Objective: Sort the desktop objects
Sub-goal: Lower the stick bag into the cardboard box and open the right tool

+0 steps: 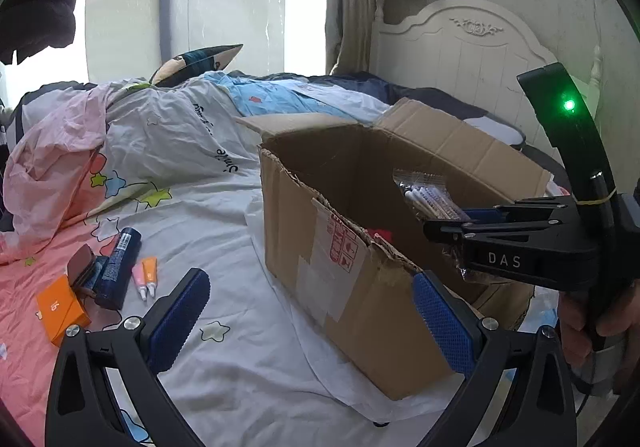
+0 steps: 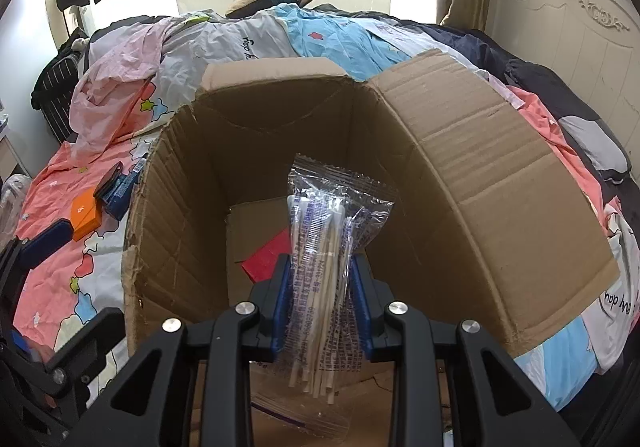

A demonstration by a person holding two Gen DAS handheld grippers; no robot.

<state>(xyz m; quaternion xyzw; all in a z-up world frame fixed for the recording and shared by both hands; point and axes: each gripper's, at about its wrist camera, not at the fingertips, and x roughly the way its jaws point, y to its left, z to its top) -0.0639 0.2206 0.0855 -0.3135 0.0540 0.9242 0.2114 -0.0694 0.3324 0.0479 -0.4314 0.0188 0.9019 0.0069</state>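
An open cardboard box [image 1: 344, 247] [image 2: 472, 175] stands on the bed. My right gripper [image 2: 322, 279] [image 1: 452, 219] is shut on a clear packet of cotton swabs [image 2: 324, 243] [image 1: 428, 195] and holds it over the box's opening. A red card [image 2: 268, 259] lies on the box floor. My left gripper [image 1: 312, 311] is open and empty, low in front of the box's near corner. Left of the box lie an orange box [image 1: 60, 311] [image 2: 84, 217], a dark blue tube [image 1: 118, 267], a brown wallet [image 1: 82, 267] and two small tubes [image 1: 145, 277].
The bed is covered by a star-print sheet [image 1: 224, 327] and a heap of crumpled bedding and clothes [image 1: 160, 127]. A cream headboard [image 1: 472, 43] stands at the back right. A window [image 1: 224, 15] is behind the bed.
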